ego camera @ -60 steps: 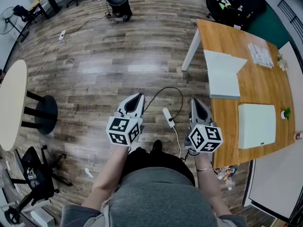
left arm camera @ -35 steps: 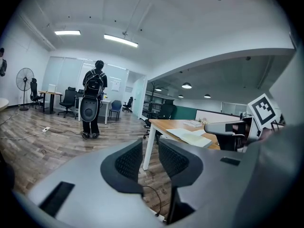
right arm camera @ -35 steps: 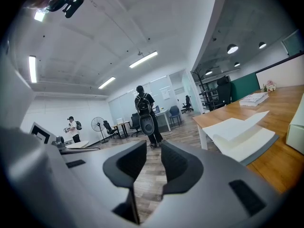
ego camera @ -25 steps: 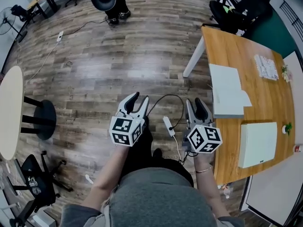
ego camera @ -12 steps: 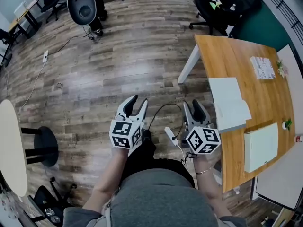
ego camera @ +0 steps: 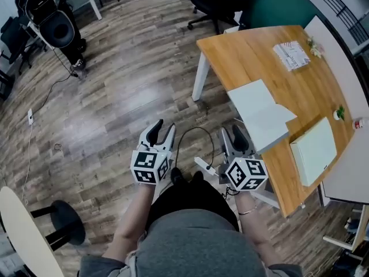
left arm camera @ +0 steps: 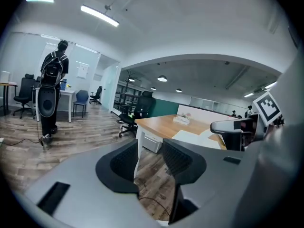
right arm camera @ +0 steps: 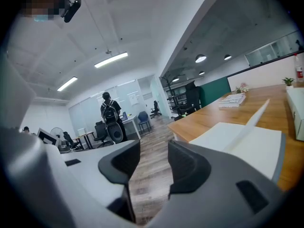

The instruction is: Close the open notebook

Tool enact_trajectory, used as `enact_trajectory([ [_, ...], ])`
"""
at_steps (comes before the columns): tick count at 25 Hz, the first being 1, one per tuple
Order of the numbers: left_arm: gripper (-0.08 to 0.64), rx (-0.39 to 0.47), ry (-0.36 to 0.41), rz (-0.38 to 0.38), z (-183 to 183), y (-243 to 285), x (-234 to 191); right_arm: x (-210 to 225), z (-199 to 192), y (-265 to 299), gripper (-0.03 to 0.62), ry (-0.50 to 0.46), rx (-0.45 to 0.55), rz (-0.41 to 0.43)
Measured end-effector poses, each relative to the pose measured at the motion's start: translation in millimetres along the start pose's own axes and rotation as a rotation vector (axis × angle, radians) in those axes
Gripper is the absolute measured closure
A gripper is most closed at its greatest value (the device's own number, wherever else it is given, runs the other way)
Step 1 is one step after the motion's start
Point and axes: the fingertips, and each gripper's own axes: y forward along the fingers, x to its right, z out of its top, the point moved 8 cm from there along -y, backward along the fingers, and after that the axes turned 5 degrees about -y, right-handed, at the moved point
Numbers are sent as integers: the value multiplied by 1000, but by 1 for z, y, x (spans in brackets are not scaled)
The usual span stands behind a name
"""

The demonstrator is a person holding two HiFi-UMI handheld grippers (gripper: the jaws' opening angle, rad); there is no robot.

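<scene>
My left claw (ego camera: 159, 127) and right claw (ego camera: 232, 134) both stood wide, empty, above the floor. Notebook (ego camera: 258, 113) lay open at the table (ego camera: 230, 51) edge, near right claw, apart.

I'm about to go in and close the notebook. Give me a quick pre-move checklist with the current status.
1. Left gripper jaws apart, nothing between them: ok.
2. Right gripper jaws apart, nothing between them: ok.
3. Notebook in view, open on the table, one page standing up: ok.
4. Right gripper at the notebook: not ok; it is short of the table edge and touches nothing.
5. Floor by the feet: not ok; a power strip and cable lie there.
6. Whether the standing page will fold flat: cannot tell.
</scene>
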Motion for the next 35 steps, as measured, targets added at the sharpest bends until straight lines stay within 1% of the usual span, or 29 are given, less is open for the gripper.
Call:
enact_trajectory([
  [7,407,-57,61,-133,7,60,47,54,10,-21,411,50,64,-124],
  [13,407,-72,116,-250,14,114,101,105,18,-52,414,82,133,-226],
  [17,407,-102,157,-333,13,143,136,136,18,-77,417,129,173,-317],
  [20,407,-133,192,-401,13,165,157,153,15,-95,419,172,200,-401],
  [26,407,-190,254,-558,15,212,187,172,3,-116,420,264,241,-585],
  [28,407,-216,278,-620,14,226,195,176,-2,-120,422,311,259,-656],
  [30,407,-243,301,-676,14,238,198,174,-5,-122,425,358,283,-720],
  [35,407,-312,337,-801,12,265,199,158,-16,-117,430,432,324,-860],
])
